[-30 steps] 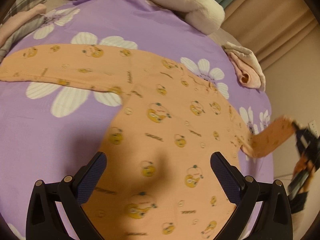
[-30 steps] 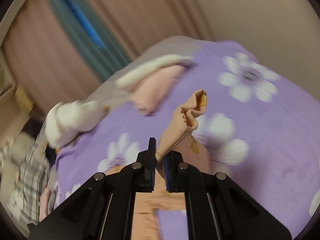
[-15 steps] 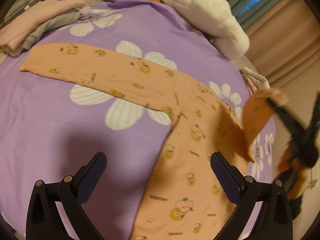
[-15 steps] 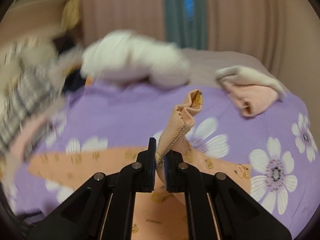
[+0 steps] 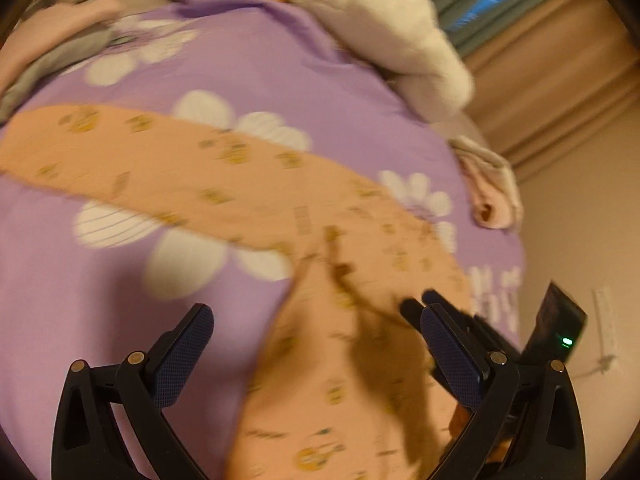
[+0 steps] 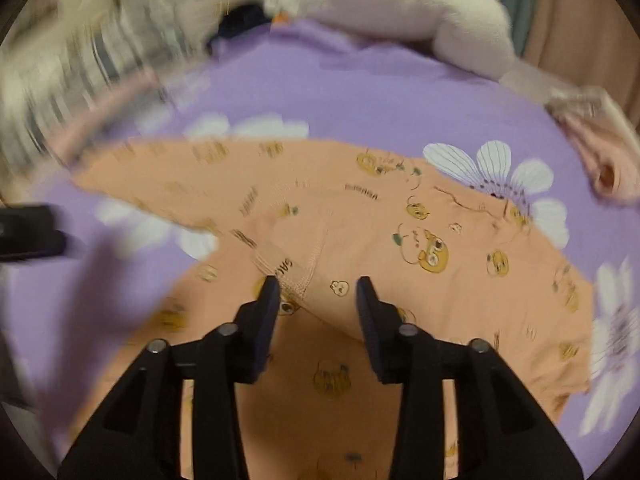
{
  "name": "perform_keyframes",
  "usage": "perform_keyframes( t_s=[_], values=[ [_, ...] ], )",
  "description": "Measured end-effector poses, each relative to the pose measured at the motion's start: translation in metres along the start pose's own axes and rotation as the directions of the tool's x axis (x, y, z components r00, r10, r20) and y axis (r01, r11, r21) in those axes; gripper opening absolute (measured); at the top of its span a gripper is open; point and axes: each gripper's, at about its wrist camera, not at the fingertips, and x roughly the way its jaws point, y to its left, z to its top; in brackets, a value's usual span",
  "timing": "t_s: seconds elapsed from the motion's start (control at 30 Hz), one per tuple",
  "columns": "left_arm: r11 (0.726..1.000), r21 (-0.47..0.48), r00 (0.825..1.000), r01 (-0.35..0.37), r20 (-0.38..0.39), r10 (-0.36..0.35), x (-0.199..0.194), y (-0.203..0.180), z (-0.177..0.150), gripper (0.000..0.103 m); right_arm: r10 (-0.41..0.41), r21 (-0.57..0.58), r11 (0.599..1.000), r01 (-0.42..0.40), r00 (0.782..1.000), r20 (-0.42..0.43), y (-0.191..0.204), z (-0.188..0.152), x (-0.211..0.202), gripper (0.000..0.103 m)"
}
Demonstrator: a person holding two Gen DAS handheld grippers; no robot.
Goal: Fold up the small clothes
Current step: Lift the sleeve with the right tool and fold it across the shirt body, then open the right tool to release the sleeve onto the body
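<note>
You've dropped the sleeve (image 6: 384,240) across the shirt (image 6: 328,380), right gripper (image 6: 318,300) now half-open and empty, left gripper (image 5: 316,344) wide, idle.

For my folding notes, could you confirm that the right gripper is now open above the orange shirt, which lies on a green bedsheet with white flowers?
One detail is wrong: the bedsheet is purple, not green, as the right wrist view shows. The rest holds: the right gripper is open, its fingers apart above the orange shirt, and the sheet does carry white flowers.
</note>
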Motion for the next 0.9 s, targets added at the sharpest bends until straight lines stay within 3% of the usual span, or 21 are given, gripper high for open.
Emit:
perform_keyframes(
  t_s=[0.07,0.13,0.2,0.23,0.27,0.33,0.43,0.6,0.7,0.8,0.83,0.9],
  values=[
    [0.998,0.021,0.999,0.054,-0.006,-0.054,0.013,-0.017,0.006,0.102,0.078,0.134,0.987,-0.087,0.994,0.071,-0.037,-0.006,-0.026,0.053],
    [0.994,0.036,0.994,0.103,-0.024,-0.102,0.027,-0.031,0.011,0.102,0.062,0.219,0.972,-0.082,0.993,0.096,-0.065,-0.014,-0.036,0.053],
    [0.988,0.056,0.99,0.141,-0.037,-0.139,0.042,-0.046,0.015,0.101,-0.025,0.279,0.96,0.005,0.997,0.069,-0.094,-0.022,-0.038,0.043],
    [0.985,0.065,0.986,0.162,-0.041,-0.16,0.051,-0.053,0.017,0.095,-0.053,0.303,0.952,0.035,0.997,0.05,-0.106,-0.026,-0.035,0.031],
    [0.983,0.07,0.985,0.171,-0.046,-0.168,0.058,-0.057,0.018,0.093,-0.065,0.333,0.941,0.051,0.997,0.031,-0.12,-0.031,-0.033,0.025],
    [0.977,0.081,0.979,0.199,-0.067,-0.194,0.075,-0.066,0.02,0.079,-0.071,0.377,0.925,0.054,0.997,0.031,-0.136,-0.038,-0.031,0.02],
    [0.981,0.089,0.982,0.174,-0.093,-0.166,0.1,-0.069,0.02,0.061,-0.081,0.429,0.901,0.06,0.996,0.032,-0.152,-0.049,-0.026,0.016],
    [0.998,0.059,0.99,0.028,-0.139,-0.02,0.135,-0.048,0.007,0.059,-0.111,0.465,0.879,0.109,0.994,-0.024,-0.168,-0.073,-0.02,0.013],
    [0.999,0.017,0.991,0.033,-0.133,-0.031,0.137,-0.031,0.004,0.047,-0.118,0.497,0.858,0.132,0.991,-0.059,-0.185,-0.089,-0.021,0.008],
    [0.996,-0.021,0.988,0.086,-0.127,-0.088,0.121,-0.024,0.008,0.049,-0.109,0.525,0.843,0.117,0.993,-0.046,-0.188,-0.094,-0.028,0.01],
    [0.996,-0.021,0.989,0.092,-0.117,-0.094,0.112,-0.021,0.009,0.054,-0.102,0.533,0.84,0.105,0.994,-0.036,-0.187,-0.095,-0.032,0.017],
    [0.993,-0.036,0.991,0.109,-0.071,-0.111,0.089,-0.01,0.011,0.067,-0.1,0.529,0.844,0.088,0.995,-0.007,-0.179,-0.093,-0.044,0.016]
  ],
)
